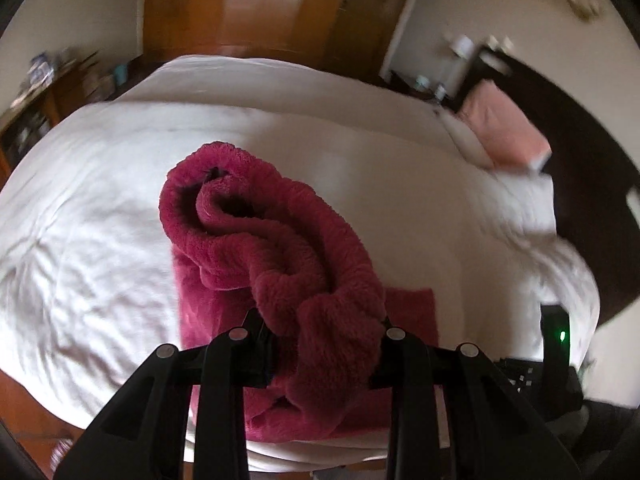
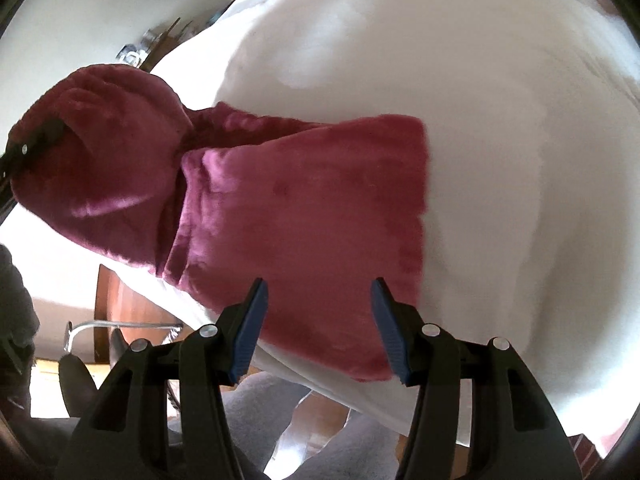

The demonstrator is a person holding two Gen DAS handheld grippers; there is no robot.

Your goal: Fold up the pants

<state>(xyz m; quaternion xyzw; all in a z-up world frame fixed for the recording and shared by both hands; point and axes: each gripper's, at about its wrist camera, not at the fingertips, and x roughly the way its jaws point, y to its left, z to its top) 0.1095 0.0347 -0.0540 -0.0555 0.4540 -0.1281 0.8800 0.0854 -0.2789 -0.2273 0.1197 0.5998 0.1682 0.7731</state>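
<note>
The pants [image 1: 276, 240] are dark pink fleece, lying on a white bed [image 1: 80, 220]. My left gripper [image 1: 320, 340] is shut on a thick bunch of the fleece and holds it lifted above the rest of the garment. In the right wrist view the pants [image 2: 300, 208] lie partly folded flat near the bed's edge, with the lifted bunch [image 2: 108, 152] at the left, where the left gripper [image 2: 24, 152] shows. My right gripper [image 2: 318, 304] is open and empty, hovering just above the flat part; its blue pads [image 2: 250, 332] show bare.
A pink pillow [image 1: 504, 128] lies at the bed's far right by a dark headboard [image 1: 580, 120]. A wooden wardrobe [image 1: 272, 4] stands behind the bed, with cluttered shelves [image 1: 36, 92] at the left. Wooden floor and a chair base [image 2: 120, 324] lie below the bed edge.
</note>
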